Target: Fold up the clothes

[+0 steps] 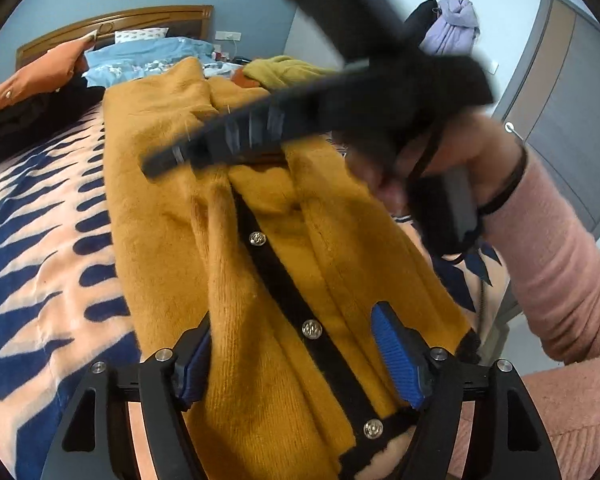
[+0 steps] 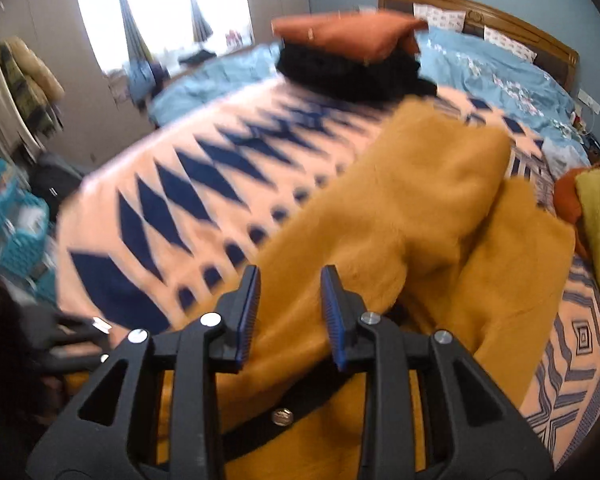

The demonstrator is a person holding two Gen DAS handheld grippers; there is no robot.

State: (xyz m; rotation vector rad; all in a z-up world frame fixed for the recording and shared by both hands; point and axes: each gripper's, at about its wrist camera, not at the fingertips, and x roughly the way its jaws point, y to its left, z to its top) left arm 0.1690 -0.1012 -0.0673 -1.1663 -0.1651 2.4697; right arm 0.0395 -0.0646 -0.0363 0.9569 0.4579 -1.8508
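both grippers, left gripper [image 1: 296,354] and right gripper [image 2: 288,316], hover with jaws released over the mustard cardigan [image 1: 260,240], spread on the bed [image 1: 32,240] for folding.

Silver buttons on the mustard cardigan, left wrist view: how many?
3, all on the black placket of the mustard fuzzy cardigan: upper, middle, lowest near the hem. More may hide under the right tongs.

Soft, even daylight fills both views, coming from the bright curtained window [image 2: 160,4] at 11 o'clock in the right wrist view, where the glass is blown out white. Shadows are faint. Fisheye bending curves the room and darkens the corners. Motion blur smears the right black tool [image 1: 284,124] and the peach-and-navy patterned bedspread [image 2: 172,184].
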